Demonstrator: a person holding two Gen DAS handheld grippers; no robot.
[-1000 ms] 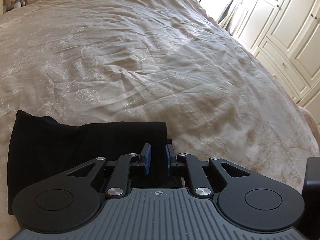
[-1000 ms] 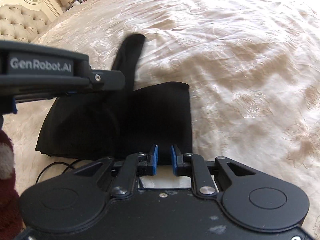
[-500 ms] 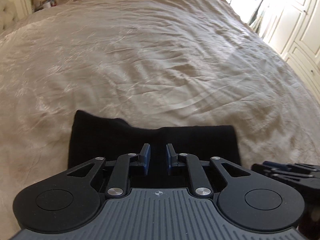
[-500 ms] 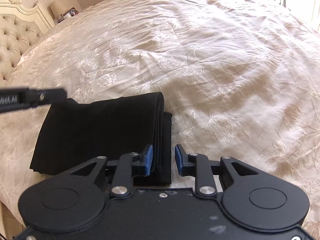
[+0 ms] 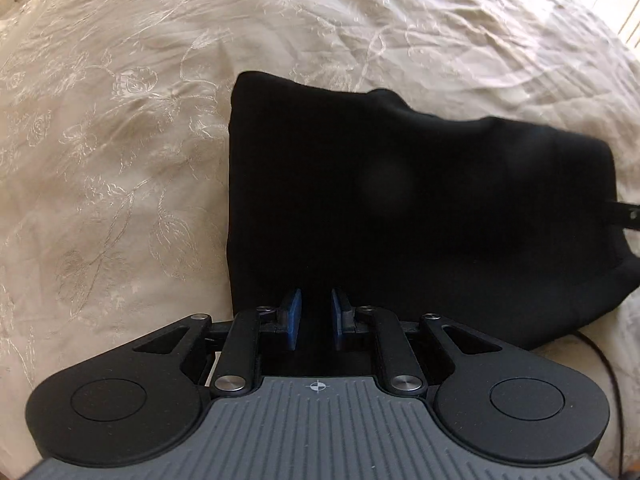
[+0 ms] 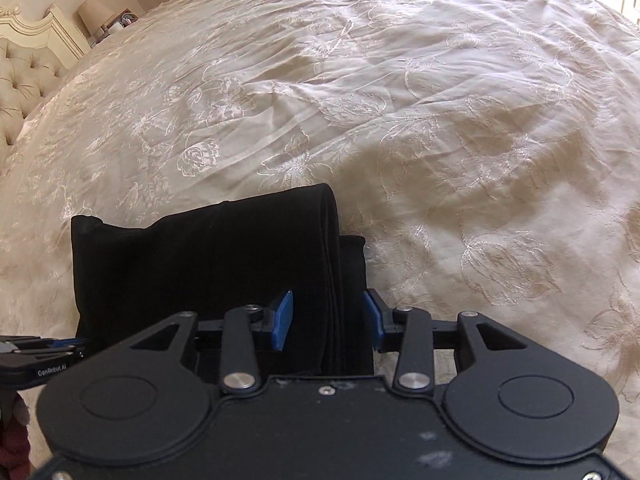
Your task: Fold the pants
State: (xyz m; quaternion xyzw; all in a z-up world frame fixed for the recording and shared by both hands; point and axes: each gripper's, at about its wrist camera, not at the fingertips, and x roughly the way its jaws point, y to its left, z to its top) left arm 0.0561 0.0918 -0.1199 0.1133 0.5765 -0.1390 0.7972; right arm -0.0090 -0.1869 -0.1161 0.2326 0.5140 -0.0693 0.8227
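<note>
bedspread (image 6: 400,80) bears folded pants (image 6: 208,264)

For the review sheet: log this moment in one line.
black pants: folded on bedspread | left gripper: open, empty | right gripper: open, straddling fold edge

My left wrist camera looks steeply down, close over the folded pants (image 5: 420,216) on the bedspread (image 5: 100,160). My right wrist camera sits lower, facing across the bed toward the headboard (image 6: 24,68). Both views share the pants.
</note>
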